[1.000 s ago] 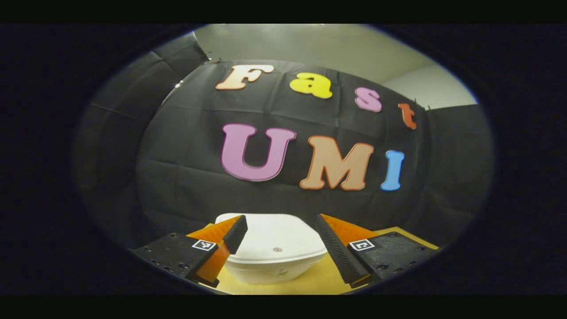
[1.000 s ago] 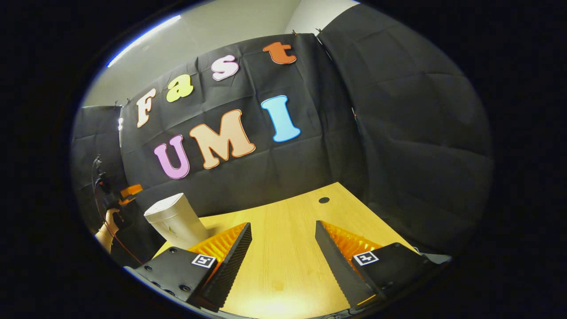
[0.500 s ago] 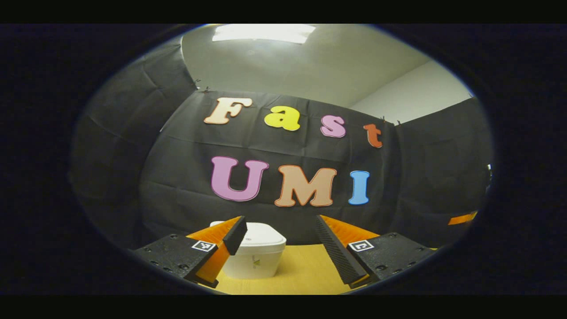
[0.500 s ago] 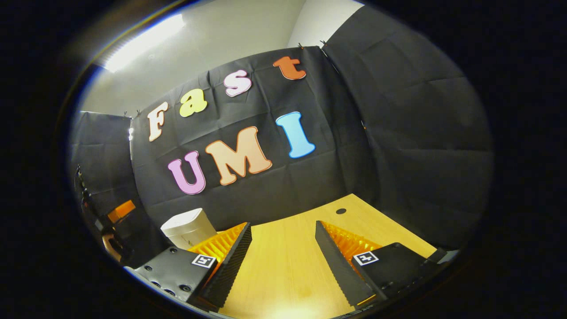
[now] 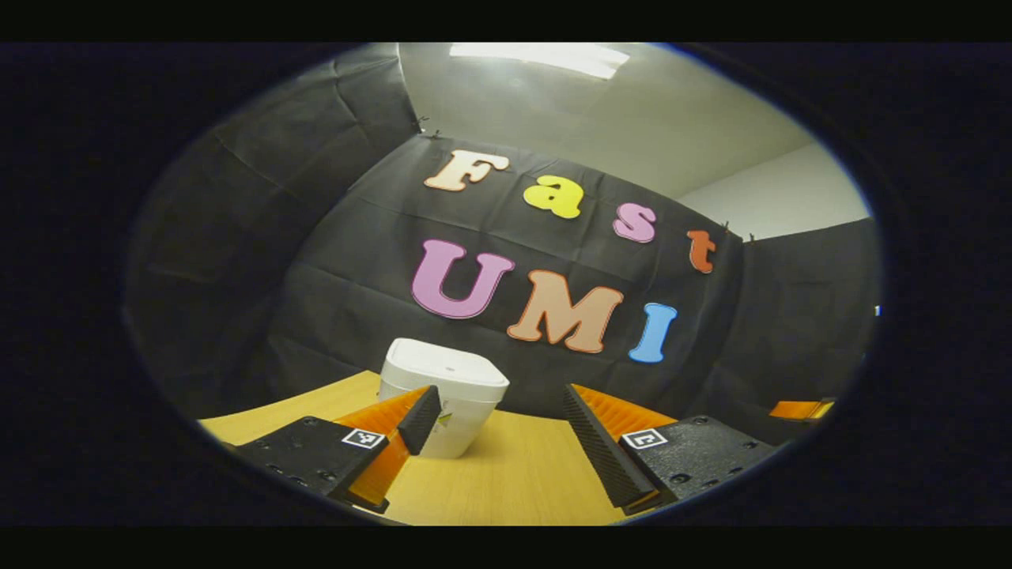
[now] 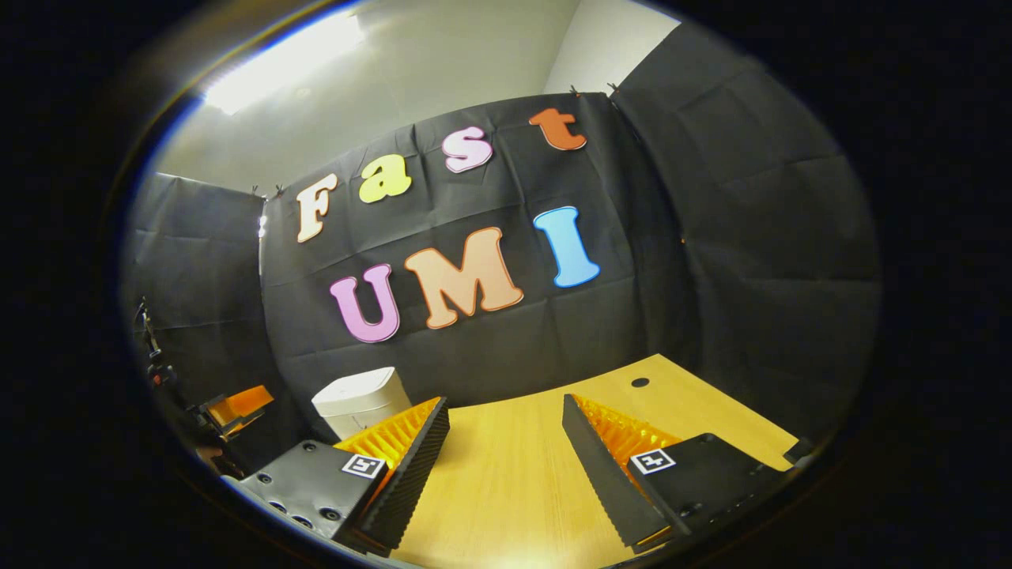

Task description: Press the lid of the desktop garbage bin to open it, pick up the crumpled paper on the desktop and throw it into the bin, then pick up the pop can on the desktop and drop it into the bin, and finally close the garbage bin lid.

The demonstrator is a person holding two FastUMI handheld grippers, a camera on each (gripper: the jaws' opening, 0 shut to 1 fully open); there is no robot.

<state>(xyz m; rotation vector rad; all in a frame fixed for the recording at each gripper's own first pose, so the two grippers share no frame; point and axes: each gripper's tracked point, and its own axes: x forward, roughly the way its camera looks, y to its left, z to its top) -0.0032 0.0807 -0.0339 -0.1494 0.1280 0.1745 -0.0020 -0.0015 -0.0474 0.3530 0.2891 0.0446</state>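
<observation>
The white desktop garbage bin (image 5: 447,395) stands on the wooden desk (image 5: 522,474) with its lid down. My left gripper (image 5: 500,407) is open and empty, held back from the bin, whose lower left side sits behind the left finger. In the right gripper view the bin (image 6: 360,399) stands at the far left of the desk, lid shut. My right gripper (image 6: 506,415) is open with nothing between its fingers, above bare desk (image 6: 514,474). The left gripper (image 6: 233,407) appears at the far left edge of the right gripper view, beside the bin.
Black cloth walls close the booth behind and on both sides of the desk. A small round hole (image 6: 640,382) sits in the desk top near its far right corner. Part of the other gripper (image 5: 798,409) shows at the right edge of the left gripper view.
The left gripper has pulled back from the bin, which was close under its fingers and now stands farther off. Both views have tilted upward. The bin lid stays down.
</observation>
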